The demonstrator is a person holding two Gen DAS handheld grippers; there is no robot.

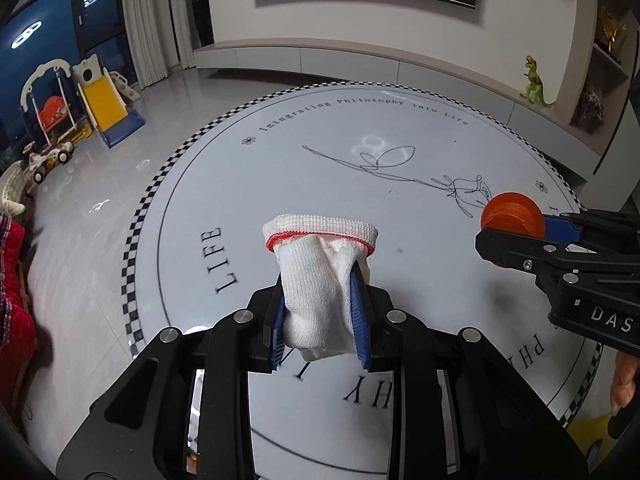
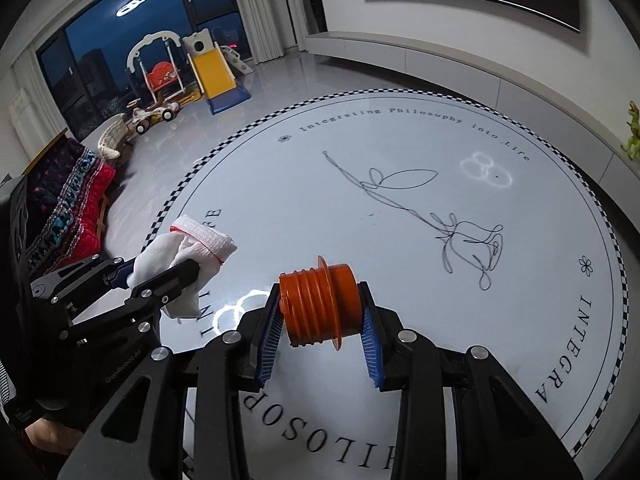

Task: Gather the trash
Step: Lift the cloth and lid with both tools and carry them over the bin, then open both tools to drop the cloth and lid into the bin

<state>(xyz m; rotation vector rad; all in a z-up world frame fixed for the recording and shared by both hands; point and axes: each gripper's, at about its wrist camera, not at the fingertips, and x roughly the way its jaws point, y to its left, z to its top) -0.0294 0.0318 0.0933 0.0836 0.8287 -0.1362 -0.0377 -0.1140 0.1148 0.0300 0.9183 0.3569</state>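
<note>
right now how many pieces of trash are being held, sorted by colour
white: 1, the white glove with a red cuff edge, in the left gripper
orange: 1, the orange threaded plastic cap, in the right gripper
total: 2, both held above the round table

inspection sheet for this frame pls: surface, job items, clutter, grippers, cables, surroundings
Surface: round white table with printed lettering, flower line drawing and checkered rim; lamp glare.
Job's things: white glove with red-trimmed cuff and orange threaded cap, both held above the table.
Clutter: nothing seen on the tabletop.
Grippers: left gripper shut on the glove; right gripper shut on the cap.
Cables: nothing seen.
Surroundings: toy slide, swing, green dinosaur, red blanket; no bin seen.
</note>
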